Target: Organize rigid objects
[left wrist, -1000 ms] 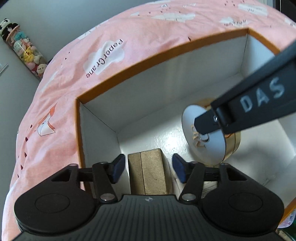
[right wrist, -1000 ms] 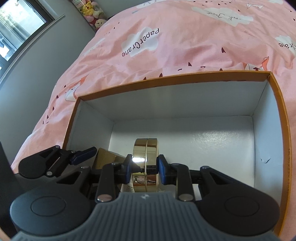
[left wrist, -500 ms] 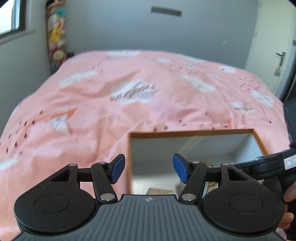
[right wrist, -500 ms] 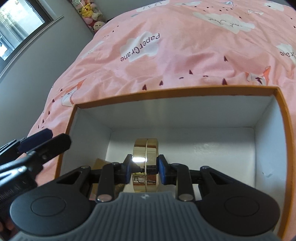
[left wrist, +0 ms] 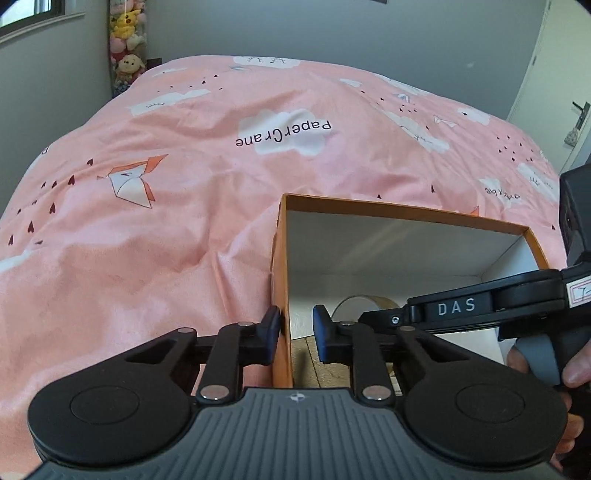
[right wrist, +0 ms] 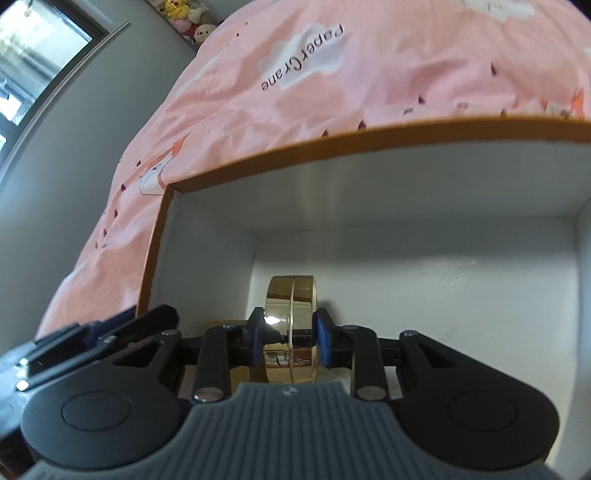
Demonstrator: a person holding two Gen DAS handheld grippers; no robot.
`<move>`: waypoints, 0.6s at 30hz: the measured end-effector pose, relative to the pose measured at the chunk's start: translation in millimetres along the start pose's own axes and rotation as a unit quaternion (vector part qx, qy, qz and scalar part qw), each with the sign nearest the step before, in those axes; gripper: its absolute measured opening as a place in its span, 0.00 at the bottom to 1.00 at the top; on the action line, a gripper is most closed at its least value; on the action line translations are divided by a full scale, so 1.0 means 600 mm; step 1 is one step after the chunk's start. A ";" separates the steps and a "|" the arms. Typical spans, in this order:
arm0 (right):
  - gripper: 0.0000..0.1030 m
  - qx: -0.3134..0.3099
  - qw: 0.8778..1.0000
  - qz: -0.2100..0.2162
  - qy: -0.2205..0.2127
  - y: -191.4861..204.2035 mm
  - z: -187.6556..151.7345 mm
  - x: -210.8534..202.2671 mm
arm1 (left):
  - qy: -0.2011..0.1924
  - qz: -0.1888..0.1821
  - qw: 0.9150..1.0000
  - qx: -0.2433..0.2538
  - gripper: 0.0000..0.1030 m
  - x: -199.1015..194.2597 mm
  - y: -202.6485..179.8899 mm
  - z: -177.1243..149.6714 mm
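The box wall (left wrist: 282,280) is straddled by the closing left gripper (left wrist: 295,330), likely to steady it, while the gold round tin (right wrist: 291,325) is held on edge in the right gripper (right wrist: 290,341), low inside the box

A bed (left wrist: 207,192) fills the room in front of me, its pink duvet cover (right wrist: 388,74) printed with white clouds, small dark hearts, origami cranes and the words "PaperCrane" (left wrist: 284,133). Plain grey walls (left wrist: 332,33) stand behind it. A column of stuffed toys (left wrist: 127,48) hangs in the far left corner, beside a dark-framed window (right wrist: 40,62) letting in daylight. At the far right I see a pale door (left wrist: 554,85) with a dark handle (left wrist: 580,110). Soft, even light falls across the creased fabric.
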State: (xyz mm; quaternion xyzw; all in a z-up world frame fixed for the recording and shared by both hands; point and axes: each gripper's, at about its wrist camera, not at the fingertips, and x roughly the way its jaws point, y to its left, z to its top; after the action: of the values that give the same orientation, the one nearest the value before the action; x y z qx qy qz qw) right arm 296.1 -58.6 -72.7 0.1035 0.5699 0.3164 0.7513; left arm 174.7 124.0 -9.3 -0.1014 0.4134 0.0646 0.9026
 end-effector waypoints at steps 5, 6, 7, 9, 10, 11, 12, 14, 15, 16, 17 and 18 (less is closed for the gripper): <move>0.27 -0.008 1.000 -0.012 -0.006 0.000 0.007 0.002 | -0.001 -0.004 1.000 -0.012 0.18 0.000 0.003 -0.001; 0.27 -0.010 1.000 -0.015 -0.006 -0.002 0.010 0.003 | 0.000 -0.002 1.000 -0.013 0.18 0.000 0.002 -0.001; 0.28 -0.010 1.000 -0.011 -0.003 -0.005 0.012 0.005 | -0.001 0.000 1.000 -0.012 0.18 0.000 0.001 -0.002; 0.28 -0.015 1.000 -0.007 0.004 -0.008 0.016 0.006 | -0.002 0.003 1.000 -0.009 0.18 0.000 -0.002 -0.003; 0.28 -0.019 1.000 -0.012 0.008 -0.009 0.017 0.006 | -0.002 0.003 1.000 -0.010 0.18 -0.001 -0.002 -0.003; 0.31 -0.029 0.999 -0.025 0.013 -0.008 0.017 0.006 | -0.001 0.003 1.000 -0.011 0.18 0.000 -0.002 -0.003; 0.32 -0.040 0.998 -0.041 0.014 -0.007 0.016 0.006 | -0.001 0.003 1.000 -0.012 0.18 0.000 -0.002 -0.003; 0.33 -0.047 0.997 -0.054 0.012 -0.012 0.015 0.004 | -0.002 0.006 1.000 -0.012 0.18 0.000 -0.005 -0.004; 0.34 -0.039 0.998 -0.049 0.016 -0.019 0.015 0.004 | -0.002 0.009 1.000 -0.011 0.18 0.001 -0.006 -0.004; 0.34 -0.027 0.998 -0.045 0.019 -0.026 0.016 0.005 | -0.003 0.011 1.000 -0.008 0.18 0.001 -0.008 -0.005; 0.35 -0.018 0.999 -0.043 0.022 -0.031 0.017 0.006 | -0.003 0.013 1.000 -0.005 0.18 0.000 -0.009 -0.006; 0.35 -0.013 0.999 -0.043 0.024 -0.035 0.017 0.006 | -0.003 0.014 1.000 -0.005 0.18 0.000 -0.009 -0.006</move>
State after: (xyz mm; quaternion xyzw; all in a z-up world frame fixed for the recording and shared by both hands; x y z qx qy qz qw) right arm 313.8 -70.4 -83.1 0.0616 0.5880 0.2934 0.7513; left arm 173.1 117.8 -11.0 -0.0999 0.4114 0.0800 0.9024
